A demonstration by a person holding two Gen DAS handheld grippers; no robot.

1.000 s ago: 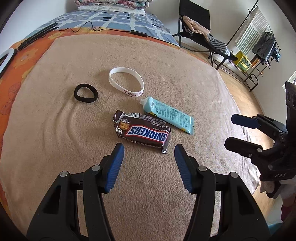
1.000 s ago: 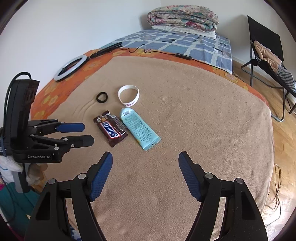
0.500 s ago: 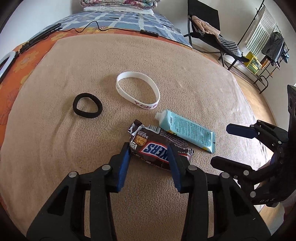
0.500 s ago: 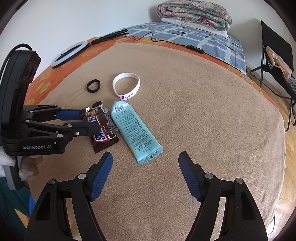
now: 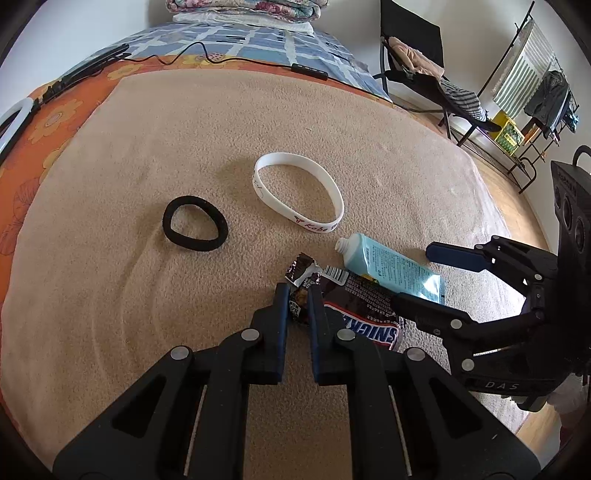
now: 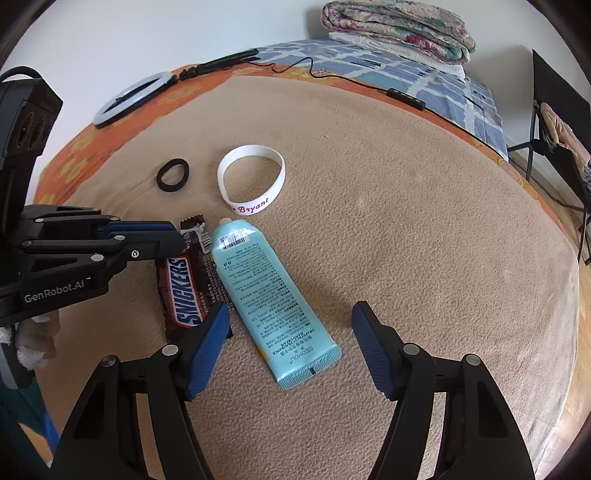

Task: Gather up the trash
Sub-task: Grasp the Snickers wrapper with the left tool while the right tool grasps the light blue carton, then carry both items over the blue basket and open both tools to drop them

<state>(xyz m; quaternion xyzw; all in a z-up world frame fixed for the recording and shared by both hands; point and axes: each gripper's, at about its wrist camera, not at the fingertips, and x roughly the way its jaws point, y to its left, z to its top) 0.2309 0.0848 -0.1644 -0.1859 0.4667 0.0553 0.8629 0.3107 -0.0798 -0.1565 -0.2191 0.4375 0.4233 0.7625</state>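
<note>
A brown Snickers wrapper [image 5: 364,308] lies on the tan blanket [image 5: 110,295], also in the right wrist view [image 6: 184,288]. My left gripper [image 5: 297,295] is shut on the wrapper's torn left end; it shows in the right wrist view [image 6: 173,240] too. A light blue cream tube [image 6: 273,291] lies beside the wrapper, also in the left wrist view [image 5: 391,266]. My right gripper [image 6: 291,339] is open, its jaws standing on either side of the tube's flat end; it shows in the left wrist view [image 5: 424,277].
A white wristband [image 5: 299,197] and a black hair tie [image 5: 194,223] lie farther back on the blanket. A ring light [image 6: 133,98] and a cable [image 6: 332,74] lie on the orange sheet. A folded quilt [image 6: 395,27] sits at the bed's head. A chair [image 5: 417,62] stands by the bed.
My left gripper moved forward and closed on the wrapper's end. My right gripper moved closer to the tube and stayed open.
</note>
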